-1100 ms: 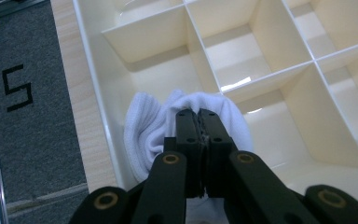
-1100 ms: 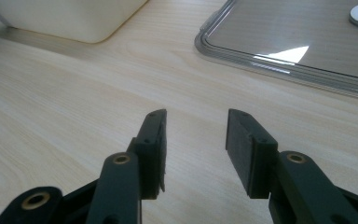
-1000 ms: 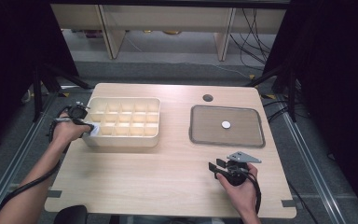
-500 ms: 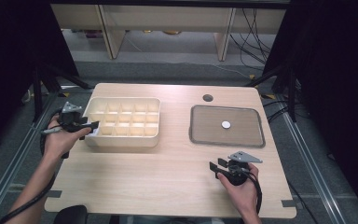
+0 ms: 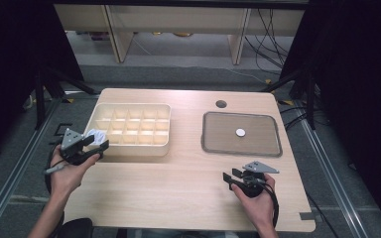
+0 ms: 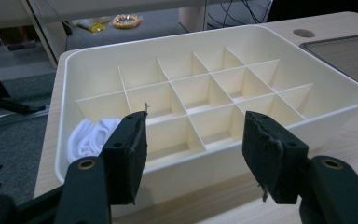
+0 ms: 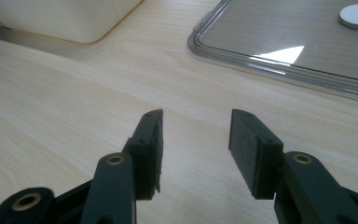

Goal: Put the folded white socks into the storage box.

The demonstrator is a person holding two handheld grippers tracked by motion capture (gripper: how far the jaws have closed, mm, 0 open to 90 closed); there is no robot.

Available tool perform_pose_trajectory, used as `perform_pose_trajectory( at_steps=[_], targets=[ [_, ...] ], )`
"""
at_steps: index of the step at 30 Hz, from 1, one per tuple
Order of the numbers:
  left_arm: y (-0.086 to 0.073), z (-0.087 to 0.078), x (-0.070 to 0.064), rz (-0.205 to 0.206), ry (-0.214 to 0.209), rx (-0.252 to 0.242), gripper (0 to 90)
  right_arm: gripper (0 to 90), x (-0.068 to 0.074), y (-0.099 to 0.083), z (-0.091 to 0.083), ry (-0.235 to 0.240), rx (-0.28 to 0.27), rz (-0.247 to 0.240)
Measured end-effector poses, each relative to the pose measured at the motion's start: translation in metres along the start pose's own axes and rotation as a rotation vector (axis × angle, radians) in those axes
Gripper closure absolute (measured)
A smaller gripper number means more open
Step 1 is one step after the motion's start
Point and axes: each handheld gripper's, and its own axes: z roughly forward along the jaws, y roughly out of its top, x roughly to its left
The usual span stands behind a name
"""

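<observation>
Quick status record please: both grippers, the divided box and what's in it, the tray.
left gripper: open, empty, just short of the box's near-left corner
right gripper: open, empty, over bare table
divided box: cream, on the table's left half
white cloth: bunched in the box's near-left compartment
tray: grey, on the right half
white disc: lying in the tray

On the desk [image 5: 178, 173], the divided box [image 5: 131, 130] sits left, a cloth [image 5: 95, 136] in its near-left compartment; the tray [image 5: 241, 134] sits right, holding a disc [image 5: 240, 132].
</observation>
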Motion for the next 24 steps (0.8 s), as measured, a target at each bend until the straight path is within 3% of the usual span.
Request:
perform_pose_trajectory(
  at_steps=[3, 8, 9, 11, 14, 17, 18, 19, 21, 24],
  targets=[
    [-0.013, -0.003, -0.009, -0.003, 0.005, -0.018, 39.9, 55.4, 0.0, -0.001, 0.002, 0.021, -0.014, 0.009],
    [-0.035, -0.005, -0.019, -0.014, 0.012, -0.03, 39.8, 55.3, 0.001, -0.002, 0.001, 0.012, -0.006, 0.01],
    [-0.04, -0.004, -0.02, -0.014, 0.012, -0.032, 39.8, 55.2, 0.003, -0.003, 0.001, 0.021, -0.001, 0.039],
    [-0.049, -0.002, -0.023, -0.035, 0.006, -0.037, 39.9, 55.2, 0.002, -0.003, 0.002, 0.004, -0.003, 0.027],
    [-0.06, 0.001, -0.027, -0.041, 0.017, -0.068, 40.0, 55.1, 0.002, -0.004, 0.001, 0.023, 0.003, 0.042],
    [-0.064, 0.001, -0.03, -0.045, 0.017, -0.092, 39.9, 55.1, 0.002, -0.004, 0.001, 0.026, 0.005, 0.052],
    [-0.064, 0.001, -0.03, -0.047, 0.015, -0.1, 39.9, 55.0, -0.001, -0.003, 0.001, 0.015, 0.0, 0.011],
    [-0.065, 0.001, -0.031, -0.045, 0.014, -0.105, 39.6, 55.0, 0.002, -0.004, 0.001, 0.014, -0.002, 0.043],
    [-0.067, 0.001, -0.032, -0.041, 0.013, -0.123, 39.6, 54.9, -0.002, -0.004, 0.002, 0.017, -0.012, 0.011],
    [-0.068, 0.002, -0.032, -0.042, 0.008, -0.149, 39.7, 54.7, -0.002, -0.005, 0.003, 0.023, -0.009, 0.018]
  ],
)
